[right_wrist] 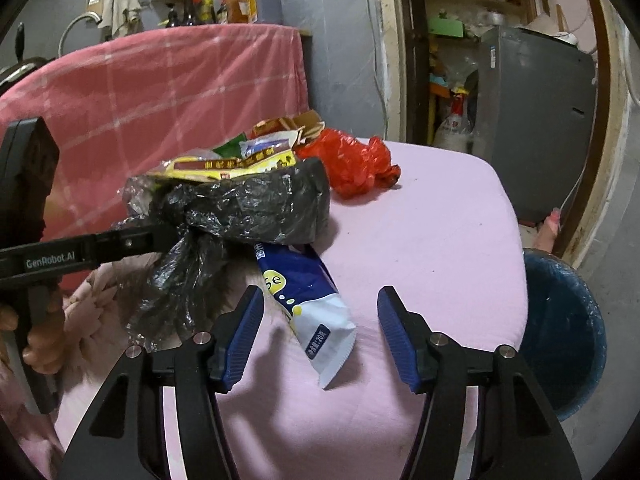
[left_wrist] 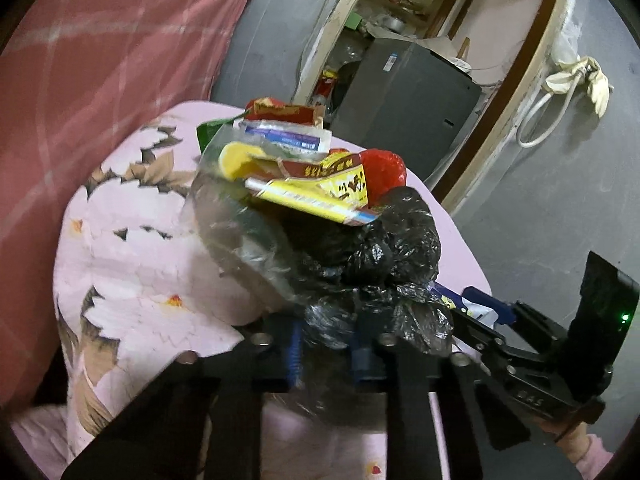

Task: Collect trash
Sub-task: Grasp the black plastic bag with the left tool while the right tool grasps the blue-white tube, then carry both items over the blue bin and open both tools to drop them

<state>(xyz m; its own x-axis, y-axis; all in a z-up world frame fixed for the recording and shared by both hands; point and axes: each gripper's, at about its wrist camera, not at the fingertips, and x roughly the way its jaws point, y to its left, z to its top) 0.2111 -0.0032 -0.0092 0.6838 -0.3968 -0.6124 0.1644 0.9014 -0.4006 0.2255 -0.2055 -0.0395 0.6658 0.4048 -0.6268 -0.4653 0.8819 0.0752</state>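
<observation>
A crumpled black plastic bag (left_wrist: 372, 240) lies on the pink flowered cover (left_wrist: 132, 264), and my left gripper (left_wrist: 328, 344) is shut on its bunched end. In the right wrist view the left gripper (right_wrist: 176, 234) comes in from the left, pinching the black bag (right_wrist: 248, 208). Yellow and red wrappers (left_wrist: 316, 184) and clear plastic rest on top of the bag. A red plastic bag (right_wrist: 352, 164) lies behind it. My right gripper (right_wrist: 320, 336) stands open around a blue and white wrapper (right_wrist: 308, 300) that lies flat on the cover (right_wrist: 432, 240); its pads are not touching it.
A dark blue bin (right_wrist: 568, 332) stands on the floor past the cover's right edge. A pink checked cloth (right_wrist: 160, 80) drapes over furniture behind. A grey cabinet (right_wrist: 532, 120) fills the doorway at the back right. A hand (right_wrist: 40, 344) holds the left gripper's handle.
</observation>
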